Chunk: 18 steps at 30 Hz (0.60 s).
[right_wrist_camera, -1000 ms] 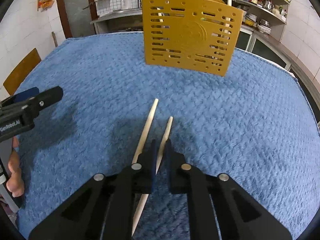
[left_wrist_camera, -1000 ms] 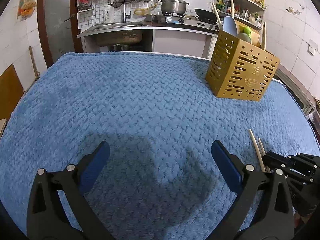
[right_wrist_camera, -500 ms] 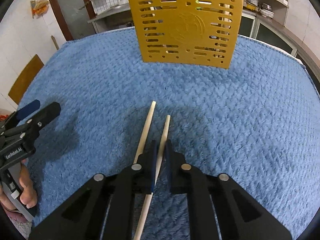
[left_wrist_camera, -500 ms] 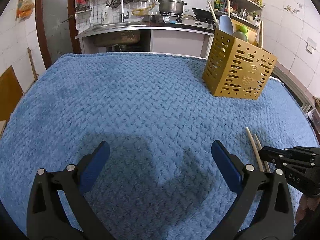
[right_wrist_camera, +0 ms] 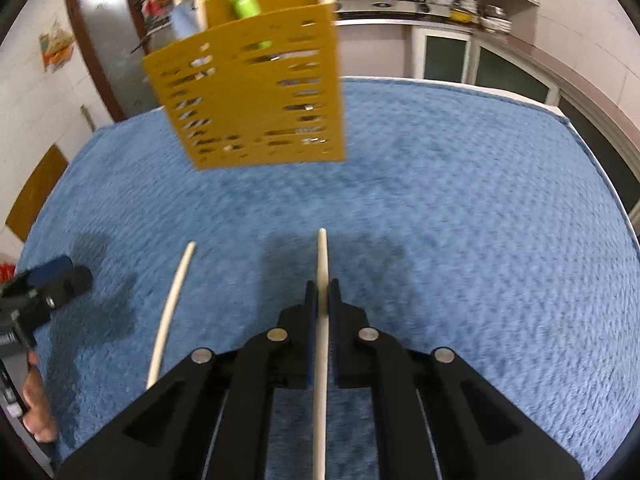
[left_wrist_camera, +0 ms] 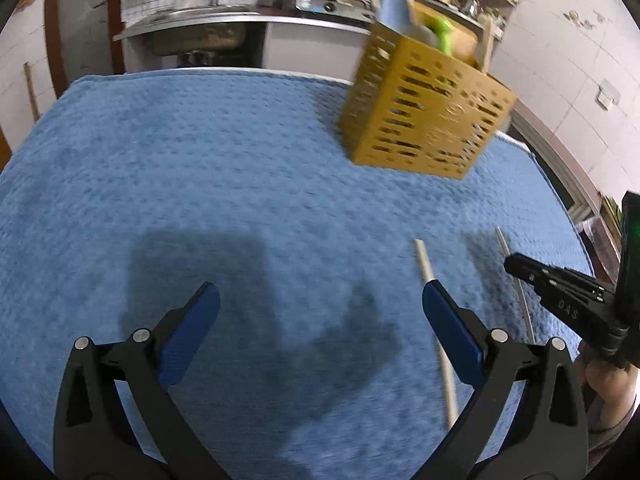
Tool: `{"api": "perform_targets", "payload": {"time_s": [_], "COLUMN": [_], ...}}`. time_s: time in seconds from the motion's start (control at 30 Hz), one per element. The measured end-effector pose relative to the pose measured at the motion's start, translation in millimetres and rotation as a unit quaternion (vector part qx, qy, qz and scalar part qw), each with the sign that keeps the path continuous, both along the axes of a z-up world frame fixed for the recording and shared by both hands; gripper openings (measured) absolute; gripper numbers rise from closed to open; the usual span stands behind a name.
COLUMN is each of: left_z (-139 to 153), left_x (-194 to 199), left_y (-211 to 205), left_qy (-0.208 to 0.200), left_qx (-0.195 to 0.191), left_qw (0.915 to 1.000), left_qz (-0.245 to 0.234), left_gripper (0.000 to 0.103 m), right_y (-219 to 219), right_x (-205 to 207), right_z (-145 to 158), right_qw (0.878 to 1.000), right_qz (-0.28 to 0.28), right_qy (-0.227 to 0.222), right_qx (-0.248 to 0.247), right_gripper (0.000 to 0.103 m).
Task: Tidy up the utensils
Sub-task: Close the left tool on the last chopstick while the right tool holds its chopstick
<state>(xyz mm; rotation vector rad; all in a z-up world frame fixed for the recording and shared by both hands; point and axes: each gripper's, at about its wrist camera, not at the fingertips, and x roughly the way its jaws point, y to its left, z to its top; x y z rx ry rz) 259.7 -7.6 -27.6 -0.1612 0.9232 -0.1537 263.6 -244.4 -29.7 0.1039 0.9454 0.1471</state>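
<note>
The right tool (right_wrist_camera: 319, 294) has closed on one chopstick (right_wrist_camera: 321, 264) and lifted it away from the other chopstick (right_wrist_camera: 172, 312); next, the holder (right_wrist_camera: 256, 92). The left tool (left_wrist_camera: 320, 332) is wide open, empty.

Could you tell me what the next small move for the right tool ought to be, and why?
Probably carry it forward toward the yellow holder and tip the chopstick upright over its open top. The right tool is shut on that one chopstick, the second chopstick lies loose on the blue cloth, and the left tool is open and holds nothing.
</note>
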Motion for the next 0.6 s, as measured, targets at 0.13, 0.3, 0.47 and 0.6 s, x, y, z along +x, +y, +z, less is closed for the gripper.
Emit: {"api": "perform_targets", "payload": {"time_s": [0.13,0.3,0.47,0.6], "left_z": [-6,-13,-20,-22], "left_x": [9,15,19,26], "left_y": [-32,-61,-83,-89], "left_qy": [0.02,0.035,0.048,0.053], "left_qx": [-0.002,0.012,0.057,0.088], "left_qw": [0.9997,0.9988,0.9964,0.9942], "left_qz": [-0.015,-0.033,-0.041,-0.034], "left_gripper": [0.09,0.073,0.058,0.042], "right_y": [-11,-16,-16,-23], "right_x": [1,5,5,4], "right_z": [-4,-5,-8,-9], "right_qw": [1.0,1.0,0.999,0.999], "right_qz": [-0.019,-0.028,-0.029,-0.033], "right_qy": [-0.001,-0.005,-0.003,-0.001], "right_qx": [0.001,0.009,0.019,0.026], "right_gripper": [0.006,0.006,0.006,0.006]}}
